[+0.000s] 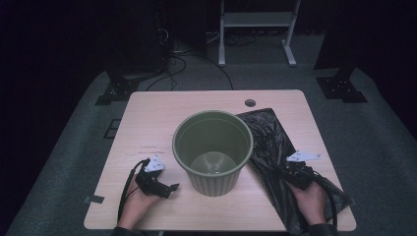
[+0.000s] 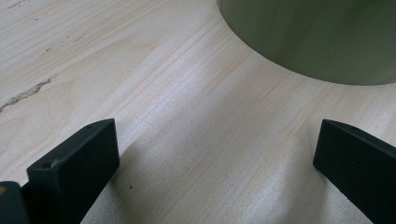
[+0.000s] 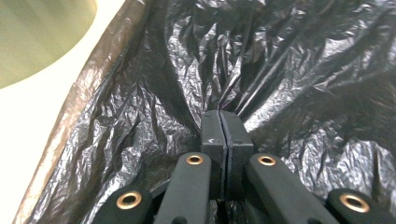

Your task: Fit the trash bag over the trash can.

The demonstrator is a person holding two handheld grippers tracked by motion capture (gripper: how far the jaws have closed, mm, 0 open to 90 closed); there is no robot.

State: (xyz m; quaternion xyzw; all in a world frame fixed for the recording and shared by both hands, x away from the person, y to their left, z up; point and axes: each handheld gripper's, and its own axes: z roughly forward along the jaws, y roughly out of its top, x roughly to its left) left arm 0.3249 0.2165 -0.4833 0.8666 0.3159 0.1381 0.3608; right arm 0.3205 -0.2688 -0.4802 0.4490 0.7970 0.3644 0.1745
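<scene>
My right gripper (image 3: 223, 116) is down on the crinkled black plastic bin bag (image 3: 289, 84) w/ jaws pressed tight together, a pinch of film caught btwn the pads; creases fan out from that pinch. In the high view the same right gripper (image 1: 296, 169) sits over the bag (image 1: 268, 142), my hand behind it twd the worktop's near right corner. The bag lies flat along the right side of the pale wooden worktop (image 1: 147, 123); it runs from near the small round cable hole (image 1: 250, 103) by the far edge down to the near right corner, its left margin tucked against or under the bin, can't tell which. The olive-green ribbed round plastic bin (image 1: 212, 152) stands upright abt mid-worktop, mouth up, empty as far as I see. My left gripper (image 1: 169, 188) is near the near left part of the worktop, just left of the bin's base, pointing twd it; jaws spread wide, nothing btwn them, only bare wood (image 2: 187, 116) underneath; the bin's wall (image 2: 317, 37) is just ahead, not touching. A small strip of grey tape (image 1: 93, 199) sticks at the worktop's near left edge.
</scene>
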